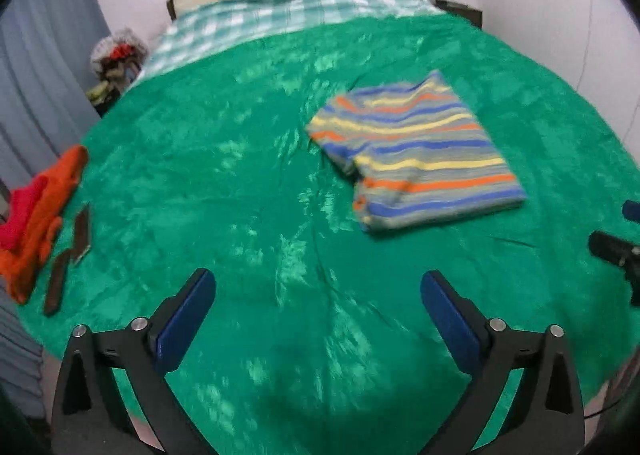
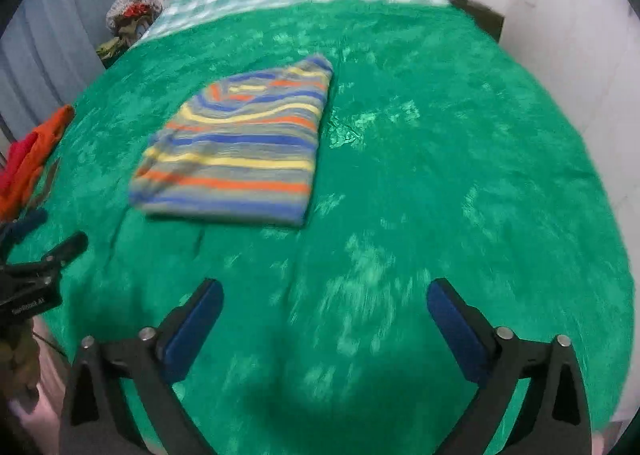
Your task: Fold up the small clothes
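Left gripper (image 1: 318,287) and right gripper (image 2: 325,295) sat nearest, fingers apart, empty, over green blanket (image 1: 240,183). Striped garment (image 2: 236,147) lay folded mid-bed, beyond both. Looked soft, light, floppy; best pinched at corners or folded edge. Orange clothes (image 1: 44,207) far left, unfolded.

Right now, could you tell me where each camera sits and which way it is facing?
Left wrist: on the left gripper, low over the bed's near edge, facing the headboard; its open blue fingers show, the striped garment ahead-right.
Right wrist: on the right gripper, likewise facing the headboard; open fingers show, the garment ahead-left.
Shared: the folded striped garment, green blanket, orange clothes; each glimpses the other gripper at its edge.
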`<state>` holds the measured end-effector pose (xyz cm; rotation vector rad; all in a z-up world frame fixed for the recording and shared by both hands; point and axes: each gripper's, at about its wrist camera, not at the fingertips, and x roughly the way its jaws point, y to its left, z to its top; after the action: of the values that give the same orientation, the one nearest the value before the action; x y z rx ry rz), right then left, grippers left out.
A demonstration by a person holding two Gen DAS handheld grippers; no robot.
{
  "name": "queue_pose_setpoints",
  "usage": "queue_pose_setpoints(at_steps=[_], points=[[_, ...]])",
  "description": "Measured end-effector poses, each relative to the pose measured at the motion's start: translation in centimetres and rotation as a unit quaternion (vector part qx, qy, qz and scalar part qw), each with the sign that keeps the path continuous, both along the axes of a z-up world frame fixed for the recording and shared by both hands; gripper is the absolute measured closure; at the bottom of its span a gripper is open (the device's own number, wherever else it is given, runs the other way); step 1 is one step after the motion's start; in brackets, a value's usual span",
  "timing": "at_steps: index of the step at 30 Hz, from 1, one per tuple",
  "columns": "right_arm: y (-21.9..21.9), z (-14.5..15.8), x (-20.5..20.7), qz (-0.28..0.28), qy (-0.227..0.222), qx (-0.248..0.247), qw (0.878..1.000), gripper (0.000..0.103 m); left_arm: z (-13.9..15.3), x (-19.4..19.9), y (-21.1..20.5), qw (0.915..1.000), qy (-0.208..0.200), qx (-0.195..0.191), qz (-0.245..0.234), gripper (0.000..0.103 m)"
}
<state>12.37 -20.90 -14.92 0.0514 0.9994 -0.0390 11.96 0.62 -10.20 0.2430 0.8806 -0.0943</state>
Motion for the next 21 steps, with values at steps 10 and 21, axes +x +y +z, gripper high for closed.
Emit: queue_pose_setpoints(at_steps=[10,21], points=[[3.1,5.3,-5.2,0.007,-0.042,-0.019,0.999,0.000,3.3,-5.2,-1.0,0.9988,0.015,0.018,0.043,0.000],[5.6,9.7,-7.2,0.031,-0.041,-0.020,0.998,0.000,6.5,-7.9,-0.5,0.9992,0.029,0.004,0.028,0.001]])
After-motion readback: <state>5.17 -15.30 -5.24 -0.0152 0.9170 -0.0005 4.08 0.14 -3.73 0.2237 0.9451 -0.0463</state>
